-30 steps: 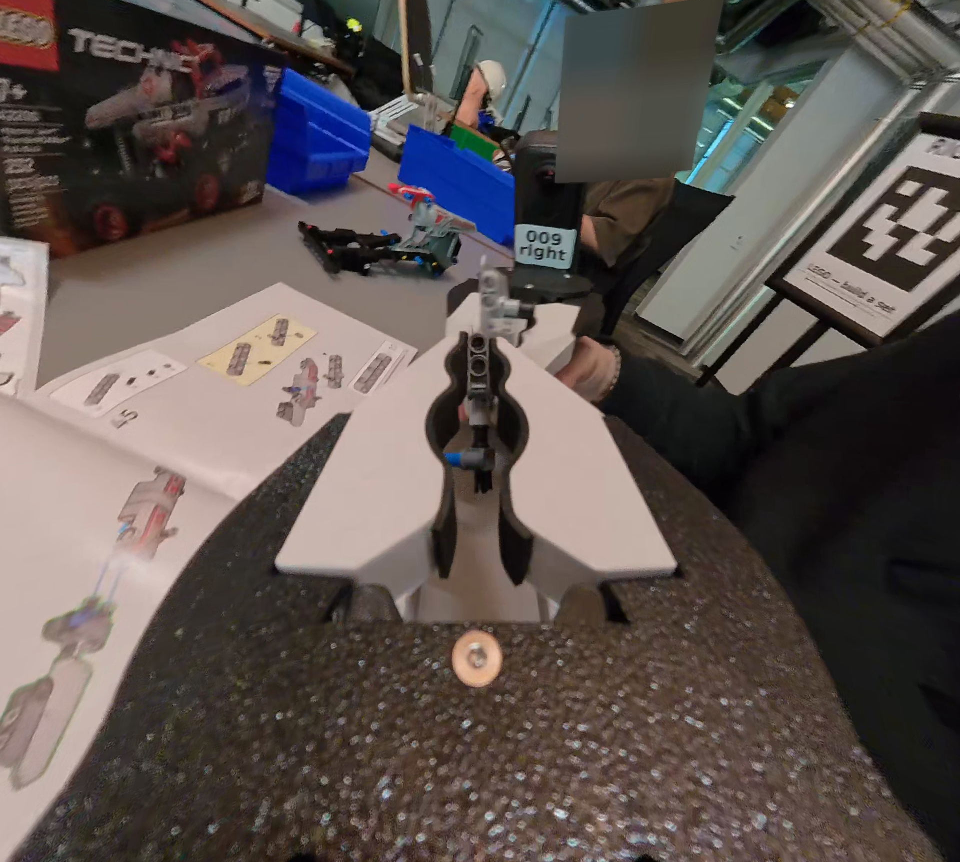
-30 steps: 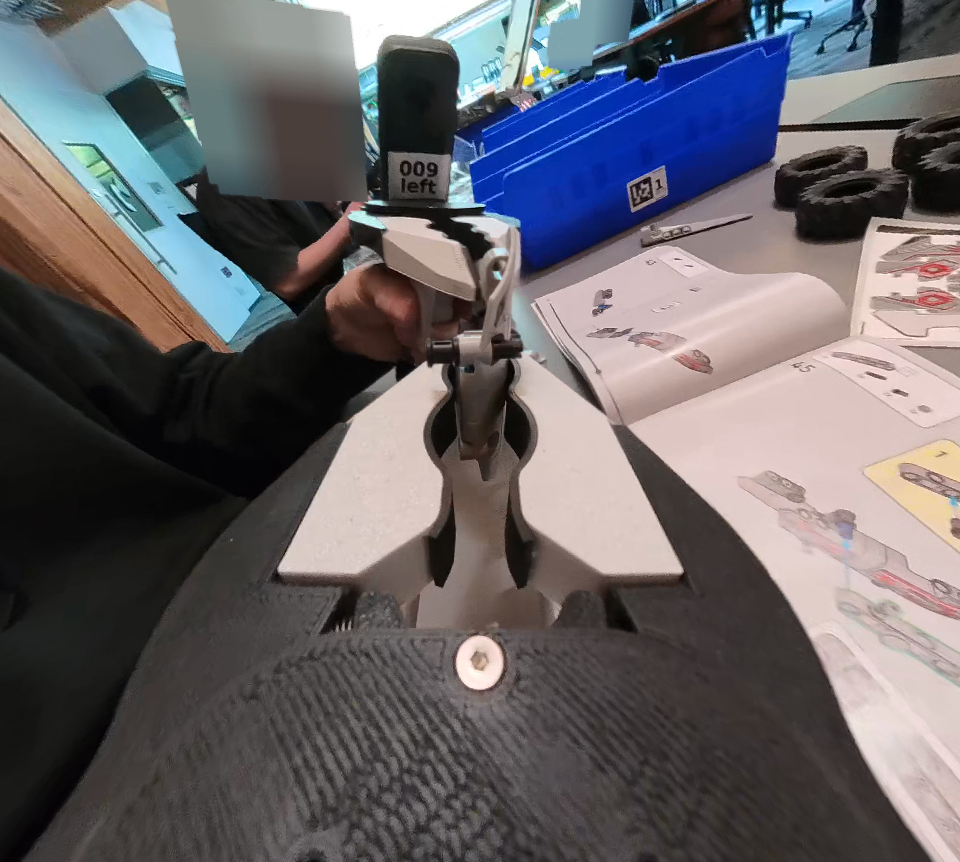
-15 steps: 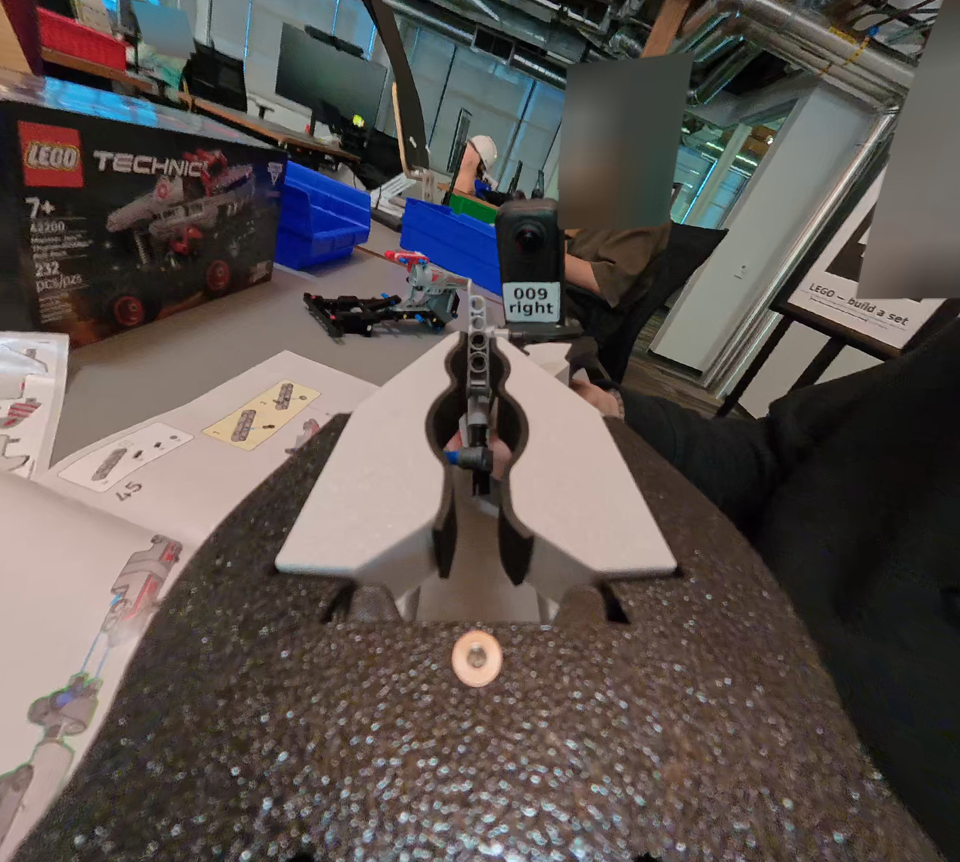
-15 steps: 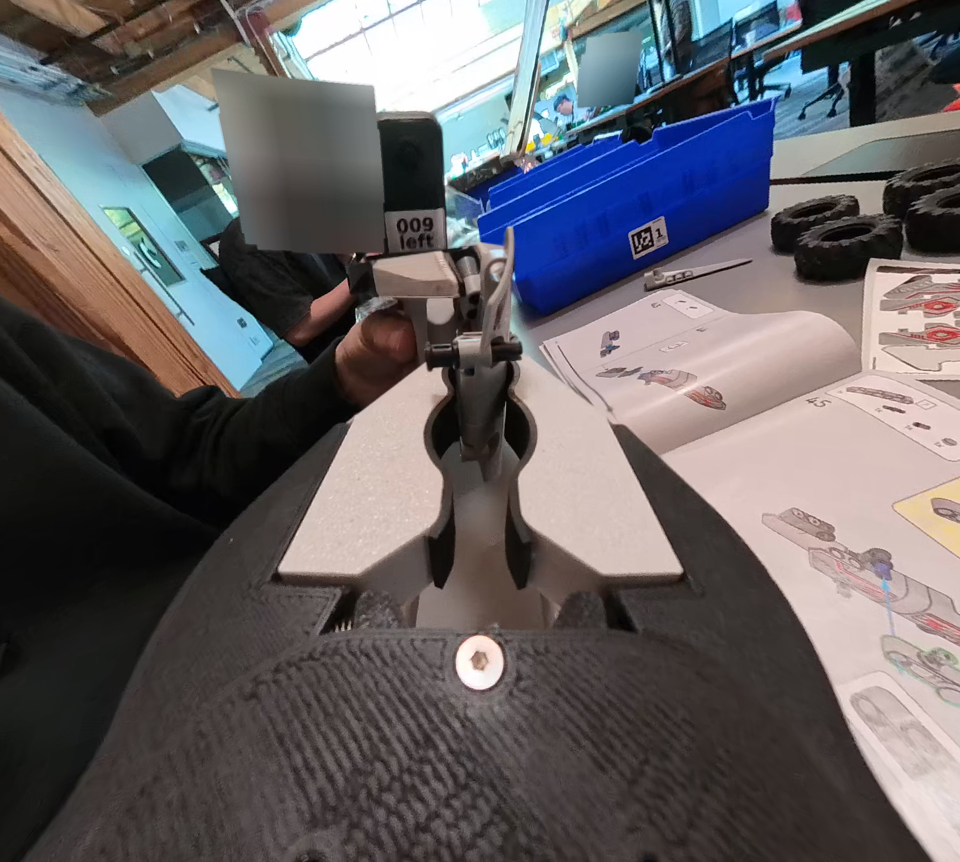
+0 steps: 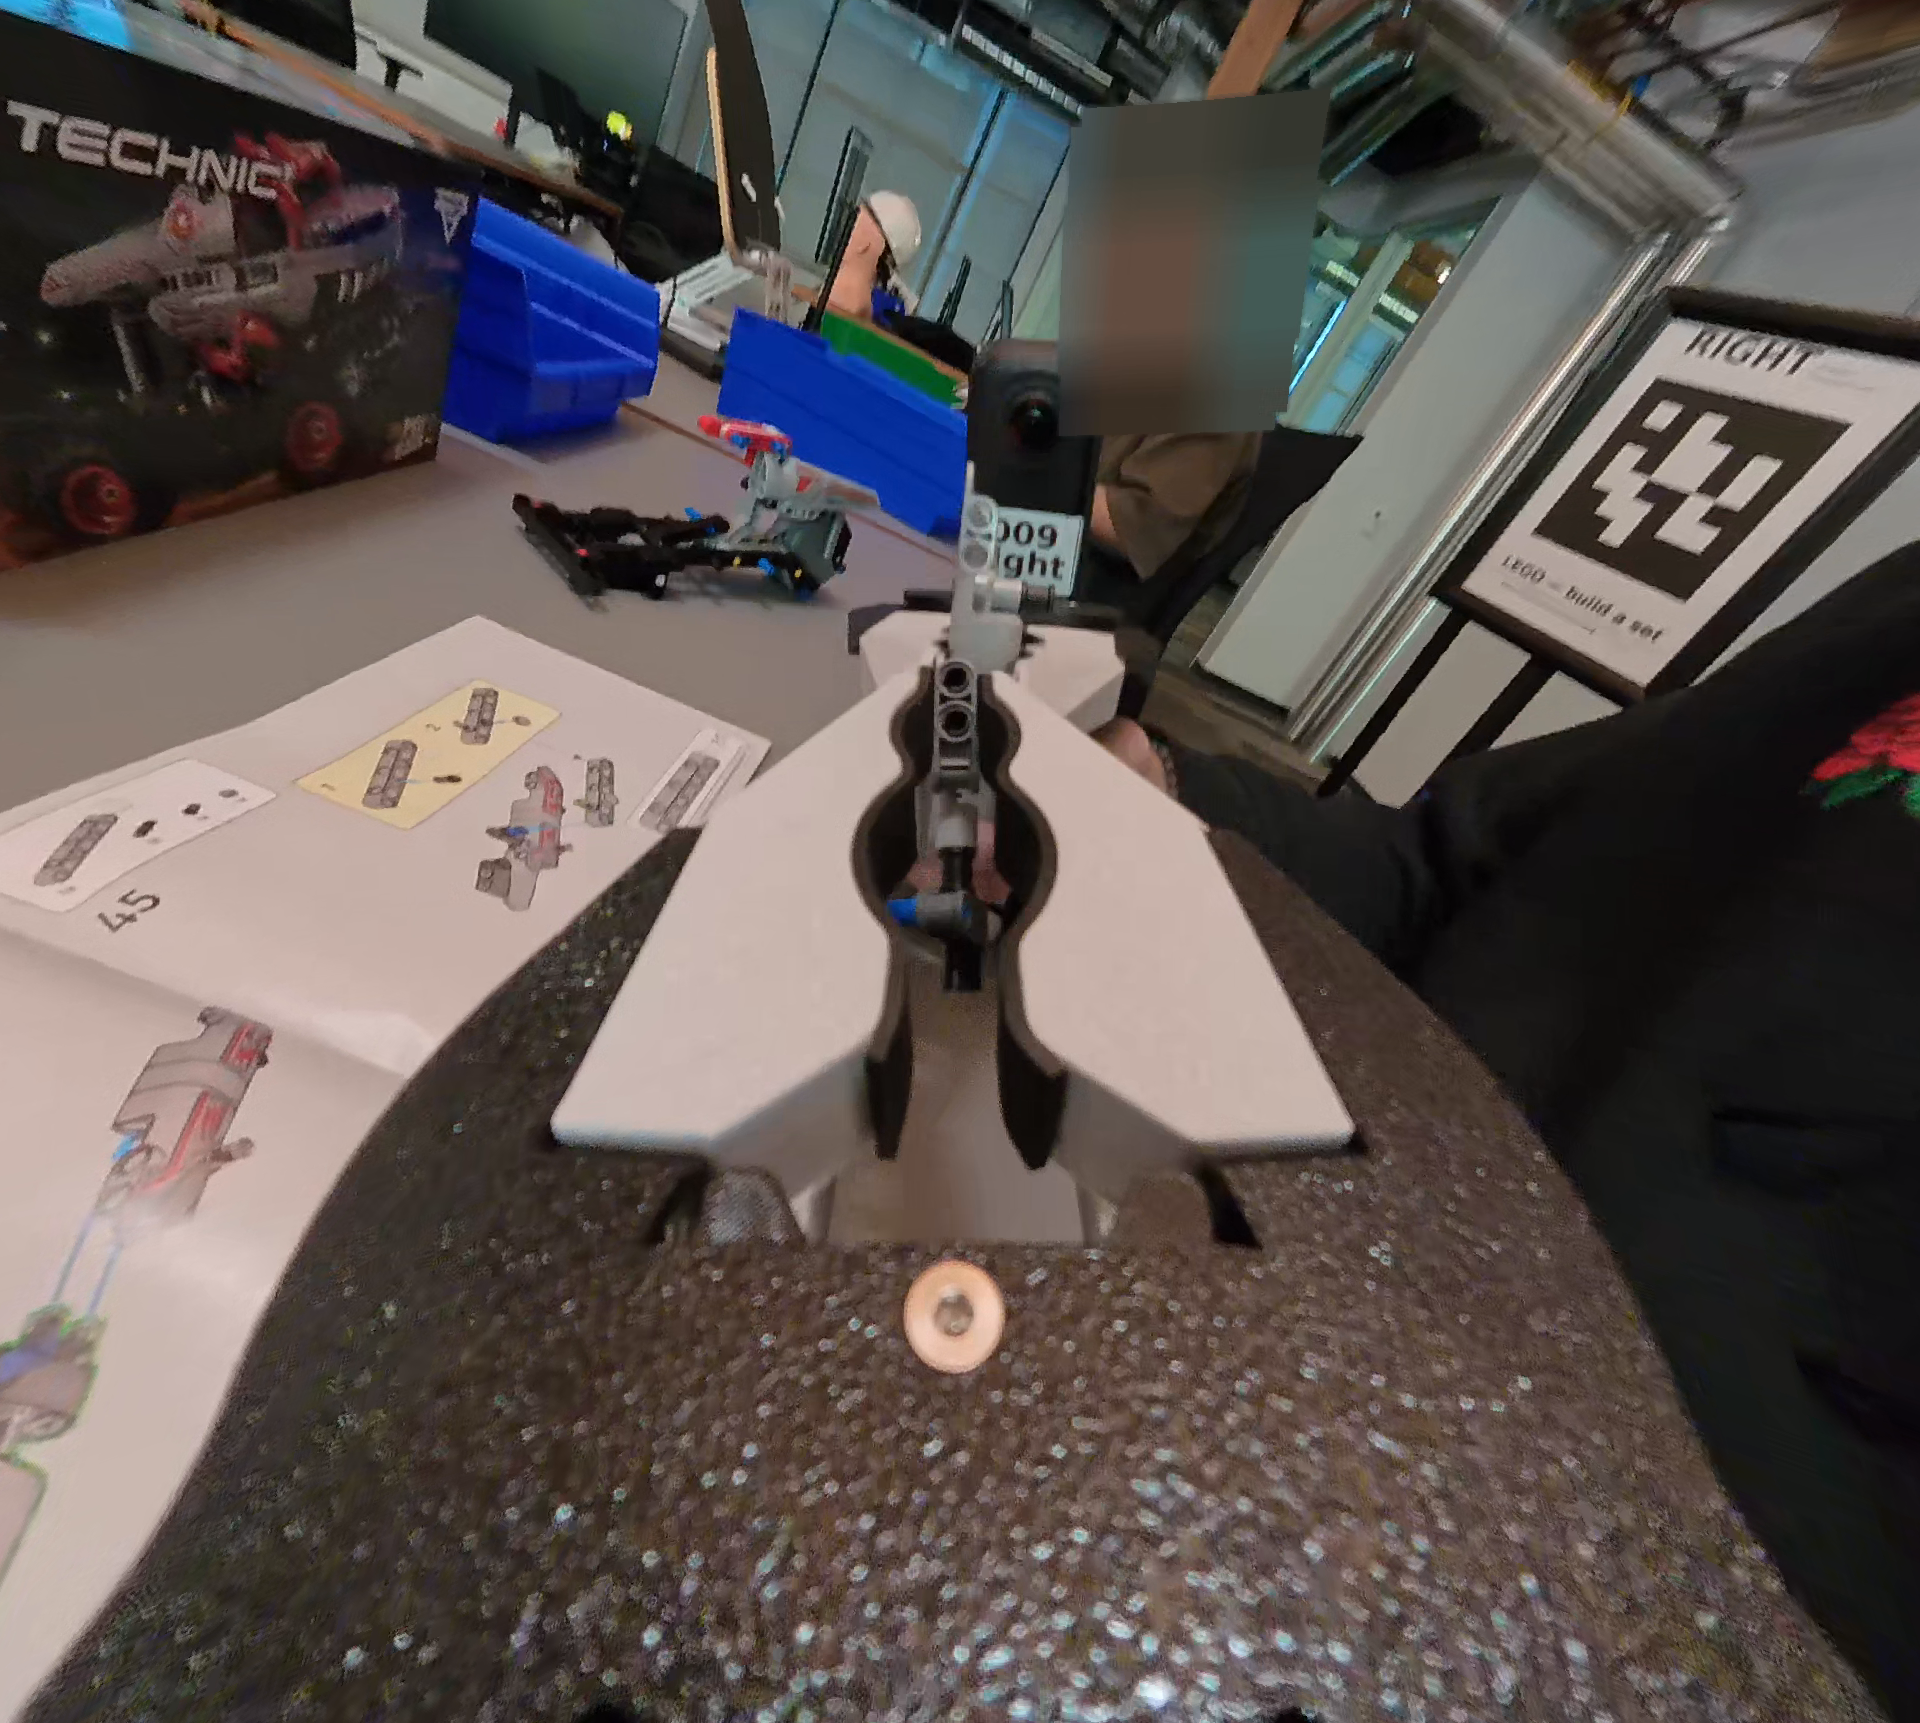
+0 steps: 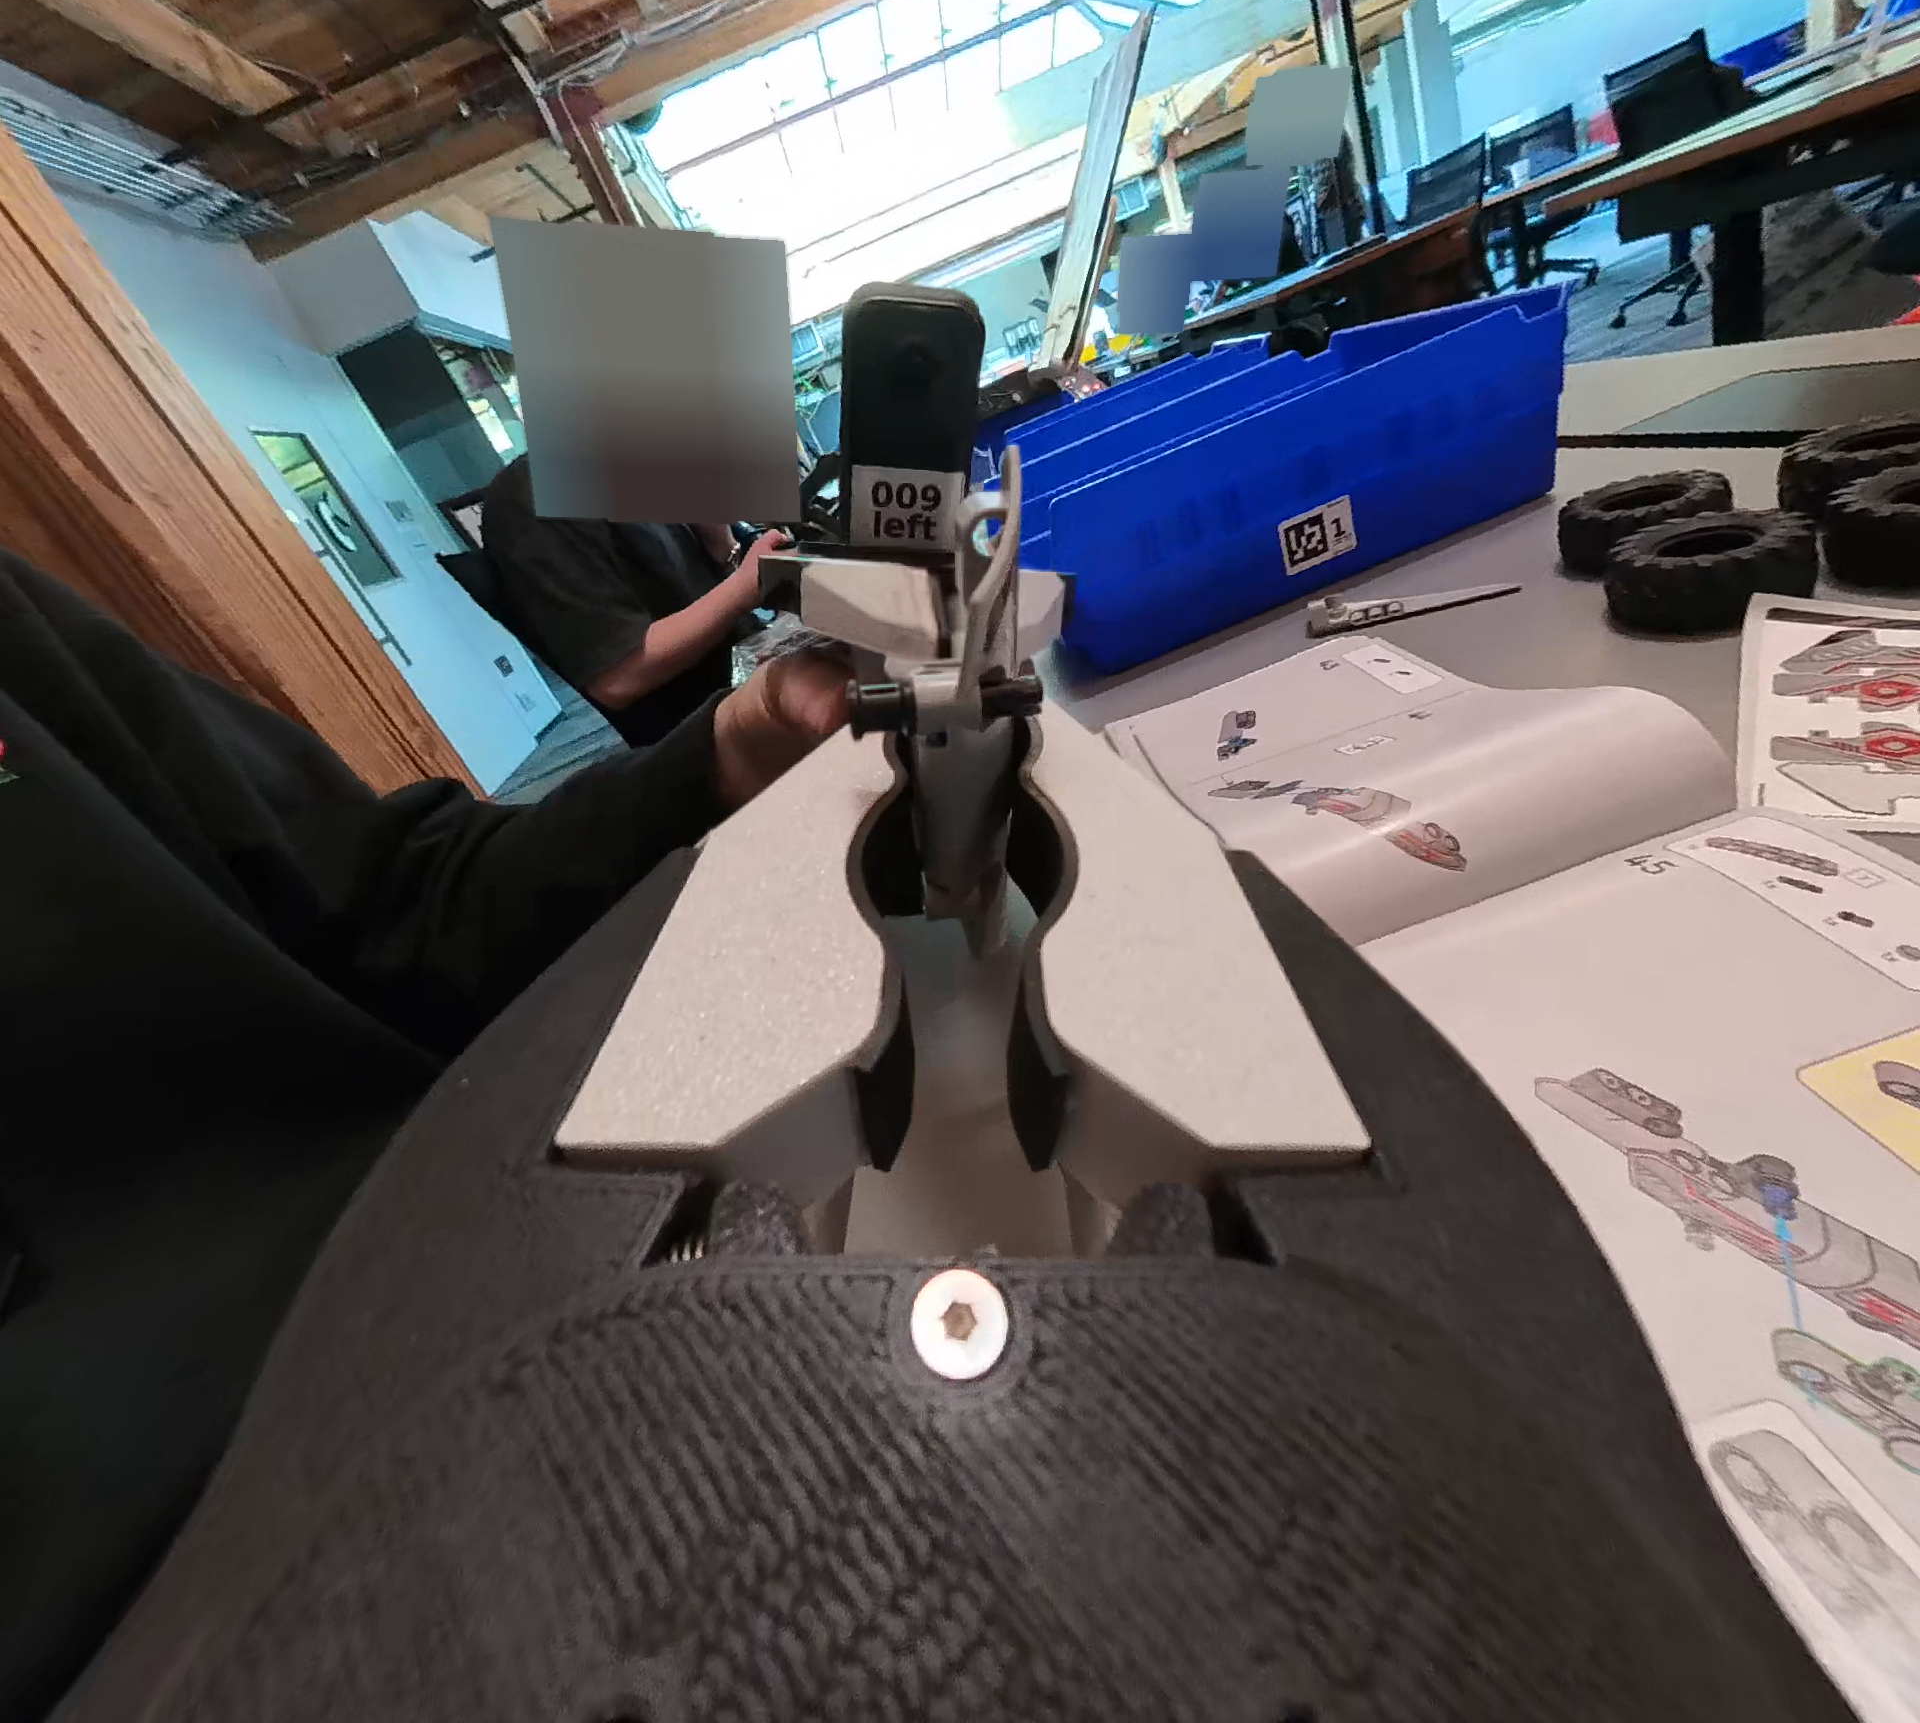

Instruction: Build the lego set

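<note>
My left gripper is shut on a dark grey Lego beam with a blue pin at its near end. My right gripper is shut on a light grey Lego piece with a black cross pin at its tip. The two grippers face each other tip to tip above the table edge. The right gripper shows just beyond the beam in the left wrist view, and the left gripper shows just beyond the piece in the right wrist view. Whether the two pieces touch cannot be told.
A part-built black and grey chassis, the set's box and blue bins stand on the grey table. Open instruction booklets lie near. Black tyres and a loose grey part lie by a blue bin. My two grippers' fingertips are within a few centimetres of each other.
Both grippers stay shut on their pieces and stay tip to tip. The left view has tilted back down toward the table; the right view has tilted further up.
</note>
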`<state>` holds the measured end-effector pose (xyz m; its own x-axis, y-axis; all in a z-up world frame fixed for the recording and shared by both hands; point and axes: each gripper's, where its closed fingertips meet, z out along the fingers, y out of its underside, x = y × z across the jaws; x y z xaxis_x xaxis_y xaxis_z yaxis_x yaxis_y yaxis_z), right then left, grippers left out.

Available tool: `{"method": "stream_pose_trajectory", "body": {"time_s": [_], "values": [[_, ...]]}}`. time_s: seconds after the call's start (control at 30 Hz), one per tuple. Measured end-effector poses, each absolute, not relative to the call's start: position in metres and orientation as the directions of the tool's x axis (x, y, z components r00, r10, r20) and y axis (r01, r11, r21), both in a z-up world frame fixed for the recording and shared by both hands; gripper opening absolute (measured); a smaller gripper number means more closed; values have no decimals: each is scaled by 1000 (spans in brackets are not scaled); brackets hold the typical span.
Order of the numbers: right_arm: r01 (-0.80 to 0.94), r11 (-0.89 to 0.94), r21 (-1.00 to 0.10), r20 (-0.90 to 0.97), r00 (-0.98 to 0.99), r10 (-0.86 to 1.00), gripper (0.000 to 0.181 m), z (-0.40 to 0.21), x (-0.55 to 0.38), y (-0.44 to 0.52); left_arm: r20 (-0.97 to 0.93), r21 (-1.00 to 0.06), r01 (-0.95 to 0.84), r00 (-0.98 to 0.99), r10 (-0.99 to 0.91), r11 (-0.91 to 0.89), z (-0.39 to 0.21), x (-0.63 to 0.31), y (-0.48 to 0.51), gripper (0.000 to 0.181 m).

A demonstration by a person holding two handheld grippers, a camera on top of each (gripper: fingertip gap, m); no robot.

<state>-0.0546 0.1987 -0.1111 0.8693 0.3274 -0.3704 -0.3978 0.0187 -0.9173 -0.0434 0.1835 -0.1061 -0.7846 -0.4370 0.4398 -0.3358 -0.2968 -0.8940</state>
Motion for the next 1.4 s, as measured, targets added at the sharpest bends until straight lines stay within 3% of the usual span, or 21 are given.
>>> {"method": "stream_pose_trajectory", "body": {"time_s": [0.4,0.63,0.8,1.03,1.4], "values": [[-312,-27,-950,-304,898,319,11,-117,-60,200,479,-877,-410,-786,-391,-250,-112,-52,185,5],[-288,-30,-957,-286,926,246,11,-121,-53,204,479,-878,-416,-745,-464,-239,-117,-45,192,5],[-357,-38,-933,-354,898,261,10,-121,-51,203,438,-878,-237,-747,-500,-415,-80,-38,201,5],[-397,-58,-916,-396,873,285,10,-122,-66,212,357,-876,-47,-732,-581,-479,-65,-34,201,5],[-407,6,-914,-389,879,277,10,-115,-63,211,392,-864,-131,-780,-487,-487,-63,-42,201,5]]}}
